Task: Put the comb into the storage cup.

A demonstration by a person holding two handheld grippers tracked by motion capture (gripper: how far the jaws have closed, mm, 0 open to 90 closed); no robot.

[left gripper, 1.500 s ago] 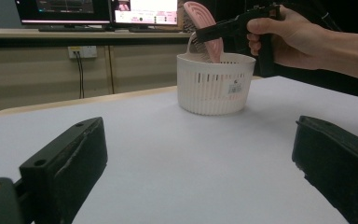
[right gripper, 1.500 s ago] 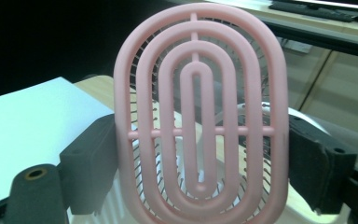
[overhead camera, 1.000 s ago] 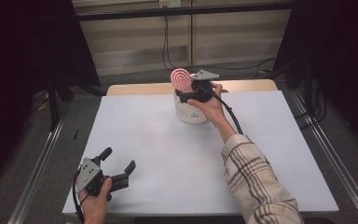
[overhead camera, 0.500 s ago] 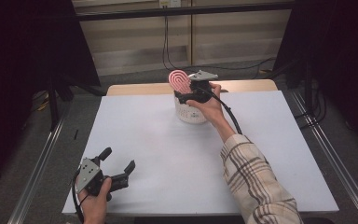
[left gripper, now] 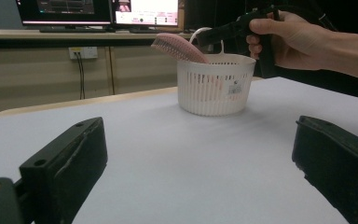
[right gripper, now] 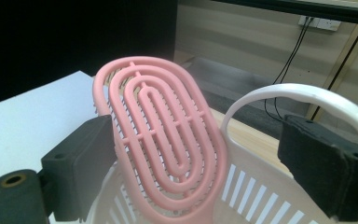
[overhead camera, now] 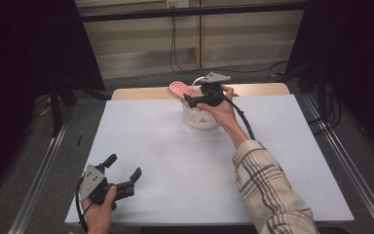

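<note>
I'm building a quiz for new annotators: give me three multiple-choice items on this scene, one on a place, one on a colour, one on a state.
1. Where does the white basket stand?
A. far middle of the white table
B. near left corner
C. on the floor

2. What colour is the brush leaning in the basket?
A. blue
B. pink
C. green

3. How do the jaws of the left gripper stand?
A. shut on the brush
B. shut on the basket handle
C. open, holding nothing

Answers:
1 A, the high view shows it at the far middle of the table, under the right gripper.
2 B, the right gripper view shows a pink oval head with bristles.
3 C, the left gripper view shows wide-apart jaws with bare table between them.
</note>
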